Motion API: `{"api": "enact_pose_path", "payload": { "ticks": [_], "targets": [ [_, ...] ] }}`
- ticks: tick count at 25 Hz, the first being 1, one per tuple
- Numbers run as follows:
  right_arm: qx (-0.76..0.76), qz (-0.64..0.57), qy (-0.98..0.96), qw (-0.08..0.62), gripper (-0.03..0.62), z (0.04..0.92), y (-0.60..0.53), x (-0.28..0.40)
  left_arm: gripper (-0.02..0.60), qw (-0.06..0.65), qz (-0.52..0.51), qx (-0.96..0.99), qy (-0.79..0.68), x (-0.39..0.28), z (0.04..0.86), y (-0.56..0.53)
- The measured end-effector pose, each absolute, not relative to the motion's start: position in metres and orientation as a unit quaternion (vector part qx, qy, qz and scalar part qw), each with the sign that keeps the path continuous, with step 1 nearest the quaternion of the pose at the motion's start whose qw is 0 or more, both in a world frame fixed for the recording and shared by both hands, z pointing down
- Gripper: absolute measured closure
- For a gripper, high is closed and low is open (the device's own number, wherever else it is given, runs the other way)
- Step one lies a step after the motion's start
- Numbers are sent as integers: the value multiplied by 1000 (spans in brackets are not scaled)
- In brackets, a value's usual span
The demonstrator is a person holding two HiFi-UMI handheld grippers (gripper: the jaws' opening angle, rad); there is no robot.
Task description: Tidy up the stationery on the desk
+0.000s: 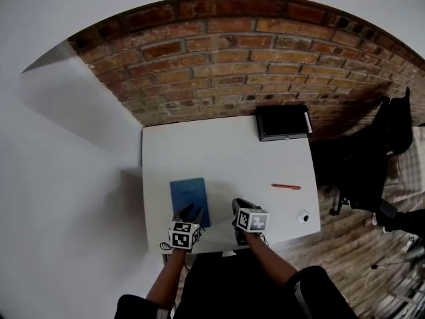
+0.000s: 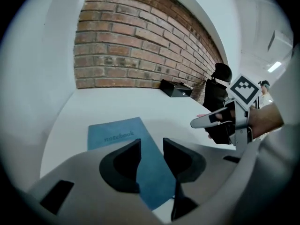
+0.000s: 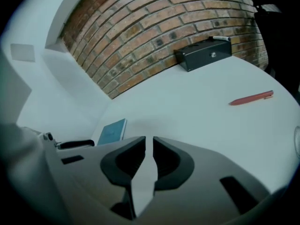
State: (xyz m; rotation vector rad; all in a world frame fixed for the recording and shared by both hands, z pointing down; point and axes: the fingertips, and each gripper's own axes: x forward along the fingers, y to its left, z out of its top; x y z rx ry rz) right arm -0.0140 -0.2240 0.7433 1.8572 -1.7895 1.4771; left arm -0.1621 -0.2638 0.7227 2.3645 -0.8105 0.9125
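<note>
The left gripper [image 1: 189, 211] hangs over the near end of the notebook [image 1: 188, 193], jaws wide apart and empty. The right gripper [image 1: 240, 205] is just beside it, jaws almost together with only a thin gap and nothing in it.

The notebook lies flat near the front edge of the desk [image 1: 226, 158], so I think a shallow grab could shove it instead of lifting it. The pen [image 1: 286, 187] lies alone to the right and could roll towards that edge if nudged. A small round thing [image 1: 303, 217] sits close to the right front corner and could be knocked off.

The middle of the desk is bare. A box [image 1: 283, 122] fills the back right corner against the brick wall [image 1: 232, 58].
</note>
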Motion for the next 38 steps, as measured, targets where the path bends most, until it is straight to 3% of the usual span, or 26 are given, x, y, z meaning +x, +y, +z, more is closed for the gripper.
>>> {"api": "enact_pose_path", "payload": {
  "ticks": [18,38],
  "targets": [
    [777,441,-449,1,550,739,-167,134,425,189,351,906,-141,-15,701,-230],
    [856,446,-239,-104,520,770,-153,212,425,197,392,895,-75,-14,716,-217]
  ]
}}
